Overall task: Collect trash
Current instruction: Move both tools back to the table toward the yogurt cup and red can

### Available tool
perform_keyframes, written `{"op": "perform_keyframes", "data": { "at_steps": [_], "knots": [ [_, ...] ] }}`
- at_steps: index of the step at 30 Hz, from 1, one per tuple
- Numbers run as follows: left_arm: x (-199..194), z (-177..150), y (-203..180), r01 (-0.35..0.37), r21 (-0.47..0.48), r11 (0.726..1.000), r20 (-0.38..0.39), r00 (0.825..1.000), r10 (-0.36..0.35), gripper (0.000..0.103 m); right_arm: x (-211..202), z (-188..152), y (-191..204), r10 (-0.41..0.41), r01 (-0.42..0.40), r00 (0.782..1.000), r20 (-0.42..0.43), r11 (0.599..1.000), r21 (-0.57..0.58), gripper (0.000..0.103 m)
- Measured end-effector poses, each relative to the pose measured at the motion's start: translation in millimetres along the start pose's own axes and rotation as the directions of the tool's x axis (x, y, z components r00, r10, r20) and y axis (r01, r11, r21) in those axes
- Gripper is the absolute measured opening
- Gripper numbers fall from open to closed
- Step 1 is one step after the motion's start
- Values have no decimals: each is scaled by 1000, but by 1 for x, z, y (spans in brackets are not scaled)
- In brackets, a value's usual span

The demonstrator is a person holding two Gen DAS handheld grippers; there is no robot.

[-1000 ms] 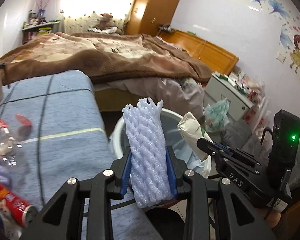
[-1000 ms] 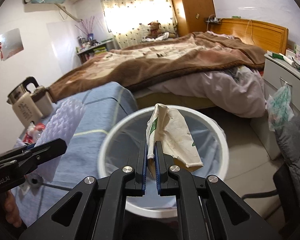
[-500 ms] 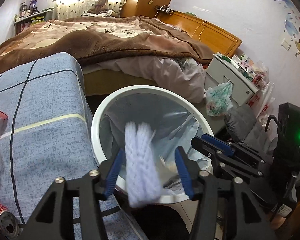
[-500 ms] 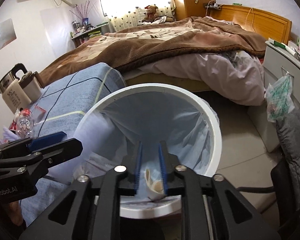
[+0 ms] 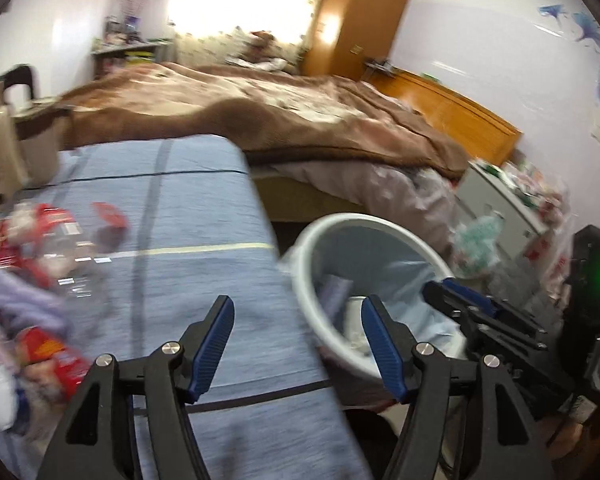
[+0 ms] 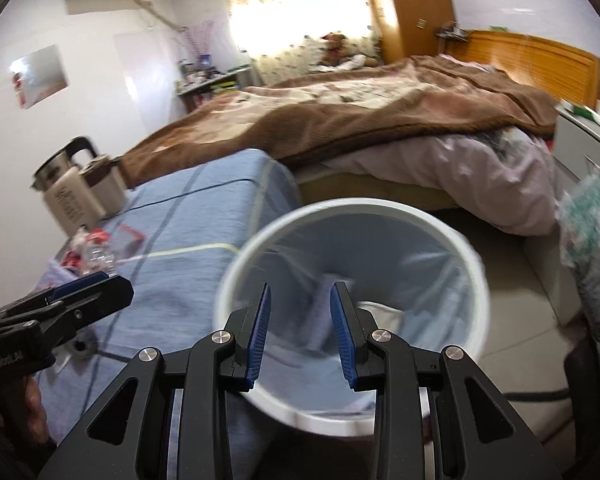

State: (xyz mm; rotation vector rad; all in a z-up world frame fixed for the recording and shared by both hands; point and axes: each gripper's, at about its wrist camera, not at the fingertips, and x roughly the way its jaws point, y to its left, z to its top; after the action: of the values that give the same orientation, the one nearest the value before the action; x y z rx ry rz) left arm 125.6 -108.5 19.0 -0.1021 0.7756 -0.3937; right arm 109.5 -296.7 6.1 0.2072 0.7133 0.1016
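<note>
Both drops are done. My left gripper (image 5: 296, 344) and right gripper (image 6: 300, 332) have just been opening, jaws spread, nothing between them. The round white plastic trash bin (image 6: 466, 248) sits under the right jaws. Next I go for the red wrappers and clear bottle (image 5: 48, 240), left of the left jaws.

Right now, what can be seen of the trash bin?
The trash bin is a round white bucket, plastic by its look, lined with a thin pale blue bag. It stands upright on the floor between the blue-covered table and the bed. Inside lie a pale foam sleeve and something white, both blurred. Neither gripper touches it.
</note>
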Motion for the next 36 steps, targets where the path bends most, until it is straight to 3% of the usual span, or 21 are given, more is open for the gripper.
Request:
{"op": "perform_keyframes", "data": {
  "at_steps": [9,15,21,26,32,36],
  "knots": [
    [-43,-17,57,-134,-88,987,55,989,139,69,16,-6,66,158,-160,987,-27,982,-101,32],
    [-73,-33,93,-235,-108,966,85,966,244,71,28,-16,105,233,-240,970,-63,960,-142,33],
    [-90,-44,121,-291,-148,945,88,948,306,74,38,-25,141,271,-286,957,-101,940,-186,34],
    [-90,-63,149,-311,-190,931,51,944,325,75,43,-37,165,286,-311,949,-132,922,-233,47],
    [-79,-76,160,-279,-189,942,8,958,285,76,52,-46,186,264,-306,949,-173,907,-289,48],
    [-66,-76,162,-291,-158,944,-11,956,293,76,53,-47,188,260,-300,950,-172,910,-286,48]
  ]
}}
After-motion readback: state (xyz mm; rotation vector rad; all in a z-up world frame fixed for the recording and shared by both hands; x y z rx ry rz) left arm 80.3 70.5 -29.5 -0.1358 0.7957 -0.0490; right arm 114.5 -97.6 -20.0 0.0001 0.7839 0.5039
